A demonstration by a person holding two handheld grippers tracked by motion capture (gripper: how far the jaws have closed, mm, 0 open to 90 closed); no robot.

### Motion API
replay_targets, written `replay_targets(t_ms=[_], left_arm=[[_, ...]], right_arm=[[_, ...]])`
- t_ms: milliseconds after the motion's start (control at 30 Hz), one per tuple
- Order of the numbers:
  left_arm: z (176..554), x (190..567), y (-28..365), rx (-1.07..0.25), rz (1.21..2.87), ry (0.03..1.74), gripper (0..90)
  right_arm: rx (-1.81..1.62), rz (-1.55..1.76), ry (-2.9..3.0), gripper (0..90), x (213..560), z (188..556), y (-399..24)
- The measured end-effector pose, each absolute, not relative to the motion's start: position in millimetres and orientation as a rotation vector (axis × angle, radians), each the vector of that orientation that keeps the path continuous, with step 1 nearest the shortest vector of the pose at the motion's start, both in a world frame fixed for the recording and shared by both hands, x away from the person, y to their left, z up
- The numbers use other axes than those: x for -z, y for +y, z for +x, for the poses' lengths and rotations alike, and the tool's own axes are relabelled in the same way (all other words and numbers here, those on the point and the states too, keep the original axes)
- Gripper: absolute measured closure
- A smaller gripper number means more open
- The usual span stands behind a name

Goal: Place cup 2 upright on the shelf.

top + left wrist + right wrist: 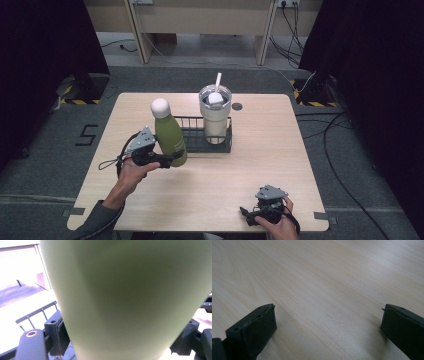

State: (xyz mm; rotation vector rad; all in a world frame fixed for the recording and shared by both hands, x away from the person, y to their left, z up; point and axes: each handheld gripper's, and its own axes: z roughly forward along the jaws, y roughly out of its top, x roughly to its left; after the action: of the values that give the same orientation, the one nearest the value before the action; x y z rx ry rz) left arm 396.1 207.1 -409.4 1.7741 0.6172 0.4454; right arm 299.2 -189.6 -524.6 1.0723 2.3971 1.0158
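The wooden table [210, 185] sits on grey floor [350, 150]. The left gripper [167, 159] squeezes the green bottle [170, 135], hiding its bottom; the right gripper [250, 212] gapes empty.

Even light falls on the table [250, 165], dark curtains either side. In the left gripper view the green bottle [125, 300] is blurred; the background is blown out.

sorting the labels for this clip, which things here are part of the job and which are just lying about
In the job:
- green bottle, clamped by the left gripper
- black wire rack beside it
- tumbler with a straw, standing in the rack

Lying about:
- right gripper, open, idle near the table edge
- cables on the floor
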Motion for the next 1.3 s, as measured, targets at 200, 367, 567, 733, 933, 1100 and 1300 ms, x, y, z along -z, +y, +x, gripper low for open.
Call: replay_targets(t_ms=[200,367,567,733,933,1100,1300], left_arm=[[406.7,398.7,206.5,-0.438,1.772,0.632,20.4],[414.0,394.0,206.2,-0.441,1.769,0.641,20.4],[421.8,387.3,206.9,-0.434,1.764,0.654,20.4],[428.3,384.0,206.1,-0.444,1.769,0.654,20.4],[439.2,382.9,203.6,-0.447,1.773,0.669,20.4],[448.2,378.5,202.6,-0.459,1.767,0.678,20.4],[458.5,375.8,203.0,-0.453,1.758,0.702,20.4]], right_arm=[[-1.017,1.068,2.397,0.5,524.6,299.5,-189.7],[-1.019,1.068,2.397,0.4,524.6,299.5,-189.7],[-1.02,1.071,2.396,0.4,524.7,299.1,-189.7],[-1.023,1.075,2.396,0.4,524.6,298.9,-189.6],[-1.023,1.075,2.396,0.4,524.6,298.8,-189.6],[-1.023,1.078,2.395,0.4,524.6,298.6,-189.5],[-1.021,1.079,2.397,0.5,524.4,298.6,-189.7]])
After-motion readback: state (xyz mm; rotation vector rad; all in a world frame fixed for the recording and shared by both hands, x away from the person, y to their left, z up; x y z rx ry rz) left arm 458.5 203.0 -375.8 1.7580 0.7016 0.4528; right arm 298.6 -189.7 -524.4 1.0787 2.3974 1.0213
